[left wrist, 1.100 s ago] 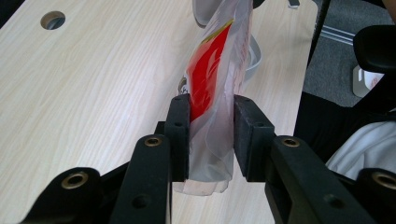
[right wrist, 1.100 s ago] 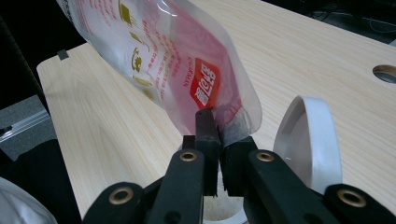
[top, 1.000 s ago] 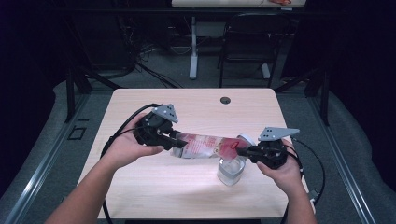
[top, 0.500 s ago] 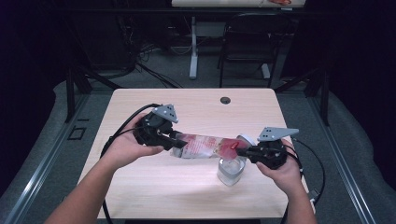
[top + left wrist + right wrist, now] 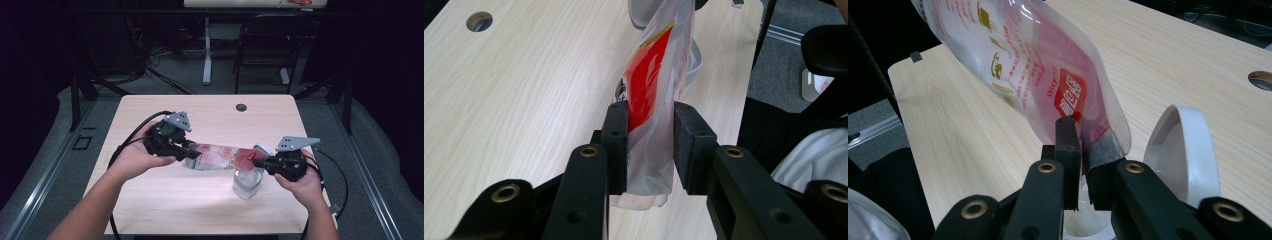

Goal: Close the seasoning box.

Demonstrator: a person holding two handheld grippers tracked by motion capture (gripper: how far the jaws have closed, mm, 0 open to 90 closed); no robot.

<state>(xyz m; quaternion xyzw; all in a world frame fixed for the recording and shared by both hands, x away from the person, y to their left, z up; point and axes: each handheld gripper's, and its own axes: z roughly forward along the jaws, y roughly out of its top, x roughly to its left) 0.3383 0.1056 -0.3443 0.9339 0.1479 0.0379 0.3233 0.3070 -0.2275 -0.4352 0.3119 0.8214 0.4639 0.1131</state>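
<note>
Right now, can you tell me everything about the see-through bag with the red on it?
The bag is a clear, soft plastic pouch with red panels and printing. It is stretched level above the table, held at both ends: the left gripper pinches one end, the right gripper the other. That end hangs over a clear container with a white hinged lid.

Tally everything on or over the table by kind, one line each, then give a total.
Plastic pouch: 1
Clear jar: 1
White lid: 1
Handheld grippers, left gripper and right gripper: 2
Total: 5
</note>
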